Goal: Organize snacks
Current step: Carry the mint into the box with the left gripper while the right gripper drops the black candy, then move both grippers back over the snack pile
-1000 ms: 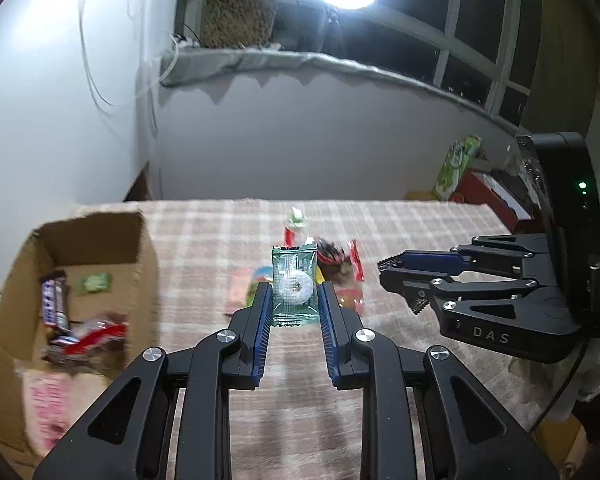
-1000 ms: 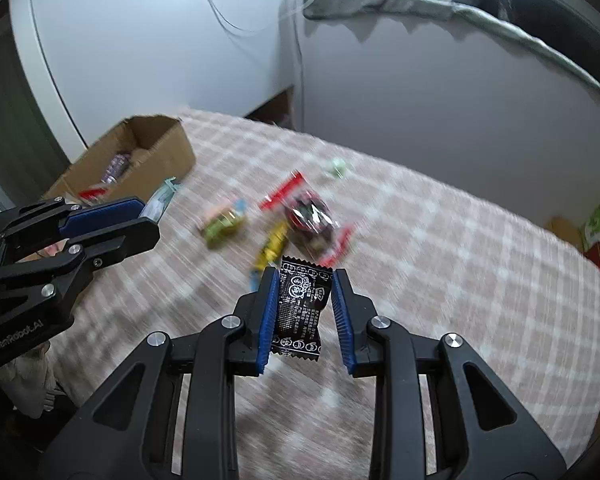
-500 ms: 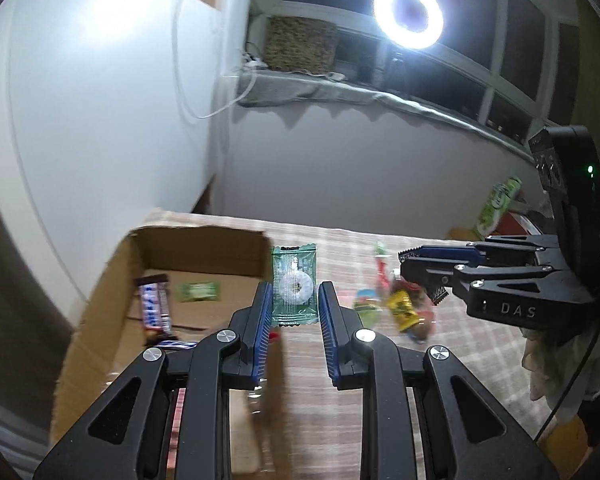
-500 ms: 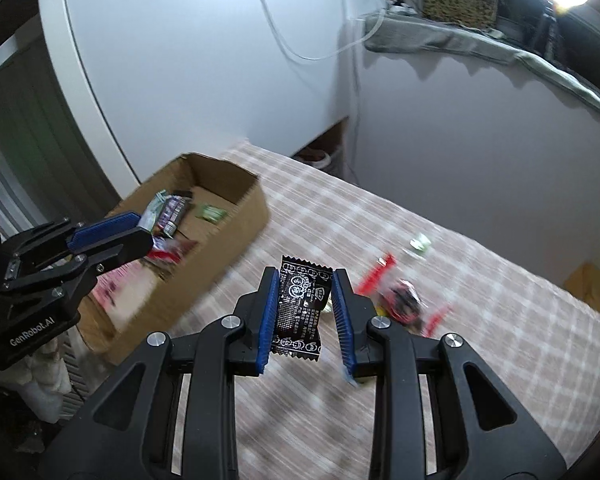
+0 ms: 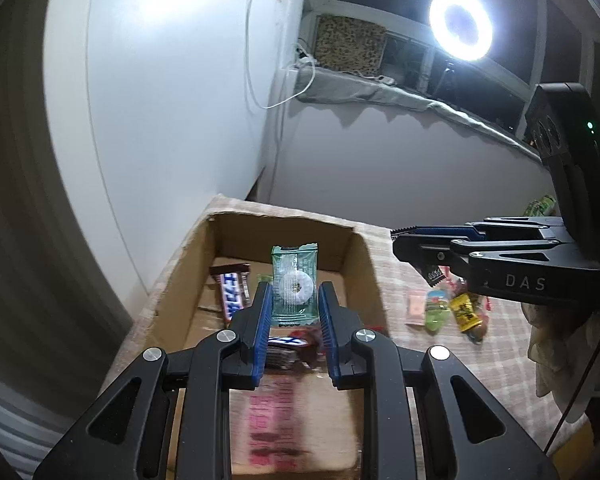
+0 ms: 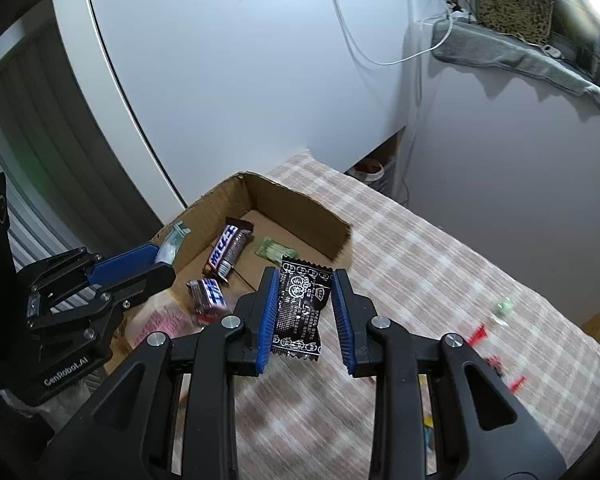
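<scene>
My left gripper is shut on a green clear packet with a white ring candy and holds it above the open cardboard box. My right gripper is shut on a black printed candy packet, above the checked tablecloth beside the box's right wall. The box holds chocolate bars, a small green packet and a pink packet. Each gripper shows in the other's view: the right, the left.
Loose snacks lie on the checked cloth right of the box: a pink, a green and a yellow packet. Red wrappers and a small green candy lie far right. A white wall stands behind the box. A ring light shines above.
Both grippers have swung left with their packets, from over the loose snack pile to the box. The left now hangs over the box's inside, the right is near its right wall.
</scene>
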`<state>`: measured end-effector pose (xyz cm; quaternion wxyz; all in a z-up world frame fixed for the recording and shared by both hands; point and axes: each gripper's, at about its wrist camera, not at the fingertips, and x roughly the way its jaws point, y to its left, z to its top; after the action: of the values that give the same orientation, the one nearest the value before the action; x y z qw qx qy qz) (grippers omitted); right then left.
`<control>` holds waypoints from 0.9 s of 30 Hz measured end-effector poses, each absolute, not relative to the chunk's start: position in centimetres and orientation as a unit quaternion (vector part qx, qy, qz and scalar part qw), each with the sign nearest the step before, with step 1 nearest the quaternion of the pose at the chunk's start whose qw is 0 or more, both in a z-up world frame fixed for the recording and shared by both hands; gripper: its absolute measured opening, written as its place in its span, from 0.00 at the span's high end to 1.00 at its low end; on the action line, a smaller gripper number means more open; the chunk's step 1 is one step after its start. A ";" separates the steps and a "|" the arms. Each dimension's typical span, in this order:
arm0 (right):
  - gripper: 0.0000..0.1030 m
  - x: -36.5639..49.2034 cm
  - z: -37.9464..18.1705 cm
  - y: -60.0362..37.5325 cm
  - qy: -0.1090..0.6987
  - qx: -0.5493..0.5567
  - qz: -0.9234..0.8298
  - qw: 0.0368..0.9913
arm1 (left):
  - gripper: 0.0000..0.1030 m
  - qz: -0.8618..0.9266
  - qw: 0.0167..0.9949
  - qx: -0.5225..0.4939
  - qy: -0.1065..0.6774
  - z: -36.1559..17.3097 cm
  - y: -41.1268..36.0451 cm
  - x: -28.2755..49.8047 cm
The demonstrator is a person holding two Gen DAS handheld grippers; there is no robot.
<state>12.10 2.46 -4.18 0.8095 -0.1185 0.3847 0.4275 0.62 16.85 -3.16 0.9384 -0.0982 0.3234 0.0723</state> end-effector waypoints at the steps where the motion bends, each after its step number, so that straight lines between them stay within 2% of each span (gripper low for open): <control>1: 0.73 12.2 -4.4 3.0 0.386 -0.121 0.429 0.808 | 0.79 0.075 0.938 -0.100 0.325 -3.3 17.2 0.6; 14: 0.73 13.0 -5.3 6.0 0.398 -0.126 0.451 0.789 | 0.78 0.084 0.934 -0.107 0.331 -3.9 18.2 0.3; 15: 0.72 13.0 -5.2 6.0 0.397 -0.126 0.453 0.788 | 0.73 0.085 0.933 -0.105 0.332 -3.9 18.2 0.4; 16: 0.69 13.0 -5.1 6.0 0.396 -0.126 0.454 0.788 | 0.67 0.088 0.932 -0.103 0.336 -4.0 18.2 0.4; 17: 0.56 12.9 -5.0 6.0 0.394 -0.126 0.454 0.789 | 0.58 0.090 0.932 -0.103 0.335 -3.9 18.2 0.4; 19: 0.36 12.8 -4.6 5.7 0.383 -0.123 0.447 0.799 | 0.58 0.091 0.933 -0.106 0.333 -3.8 18.2 0.3; 20: 0.33 12.7 -4.4 5.5 0.380 -0.120 0.446 0.801 | 0.58 0.092 0.933 -0.108 0.330 -3.7 18.2 0.1; 27: 0.33 12.5 -3.4 3.4 0.375 -0.112 0.437 0.810 | 0.58 0.086 0.940 -0.110 0.310 -2.5 17.0 -1.0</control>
<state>12.52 3.43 -3.45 0.8097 -0.1119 0.3750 0.4374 -1.02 17.03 -2.54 0.9403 -0.1104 0.3103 0.0863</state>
